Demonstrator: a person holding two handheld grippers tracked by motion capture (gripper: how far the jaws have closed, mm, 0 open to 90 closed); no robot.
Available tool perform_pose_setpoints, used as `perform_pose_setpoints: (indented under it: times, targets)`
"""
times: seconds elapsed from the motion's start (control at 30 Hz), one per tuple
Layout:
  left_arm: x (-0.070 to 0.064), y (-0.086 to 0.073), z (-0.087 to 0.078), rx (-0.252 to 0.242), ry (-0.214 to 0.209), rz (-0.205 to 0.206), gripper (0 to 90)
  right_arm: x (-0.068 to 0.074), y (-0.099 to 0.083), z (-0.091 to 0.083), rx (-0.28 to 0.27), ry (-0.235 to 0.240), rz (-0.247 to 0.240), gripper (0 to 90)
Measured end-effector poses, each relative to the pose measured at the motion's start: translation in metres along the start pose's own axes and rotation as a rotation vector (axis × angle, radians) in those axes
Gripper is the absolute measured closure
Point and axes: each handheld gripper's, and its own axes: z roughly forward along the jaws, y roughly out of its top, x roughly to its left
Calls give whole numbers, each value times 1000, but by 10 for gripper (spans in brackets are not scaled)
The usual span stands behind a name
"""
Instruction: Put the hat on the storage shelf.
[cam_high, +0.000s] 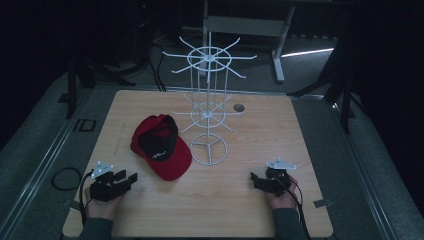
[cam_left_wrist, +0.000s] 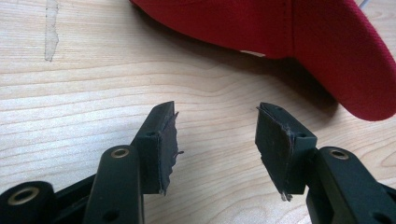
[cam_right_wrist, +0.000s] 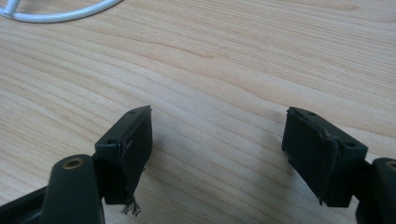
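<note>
A red cap (cam_high: 161, 147) with a black inside lies upside down on the wooden table (cam_high: 260, 135), left of centre. Beside it stands a white wire display rack (cam_high: 209, 100) with hook arms and a ring base. My left gripper (cam_high: 131, 179) rests near the front left, open and empty, its jaws pointing toward the cap's brim (cam_left_wrist: 345, 56). My right gripper (cam_high: 254, 179) rests near the front right, open and empty, over bare wood. The rack's ring base (cam_right_wrist: 56, 14) curves across the top left of the right gripper view.
A round grommet (cam_high: 239, 107) sits in the table behind the rack. A black cable loop (cam_high: 65, 178) lies off the table's left edge. A pale scuff (cam_left_wrist: 50, 28) marks the wood left of the cap. Metal stands surround the table in the dark.
</note>
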Motion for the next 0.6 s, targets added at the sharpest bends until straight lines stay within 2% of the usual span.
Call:
perform_pose_setpoints:
  times: [0.2,0.27,0.37,0.47,0.6]
  targets:
    - [-2,2,0,-1,-35,4,496,0,0,0,0,0,-1,244]
    - [-6,3,-2,8,-34,31,514,0,0,0,0,0,-1,244]
    - [-9,6,-5,2,-61,36,522,0,0,0,0,0,-1,244]
    - [-11,11,-8,-5,-74,34,515,0,0,0,0,0,0,244]
    - [-17,18,-12,-25,-120,11,478,0,0,0,0,1,-1,243]
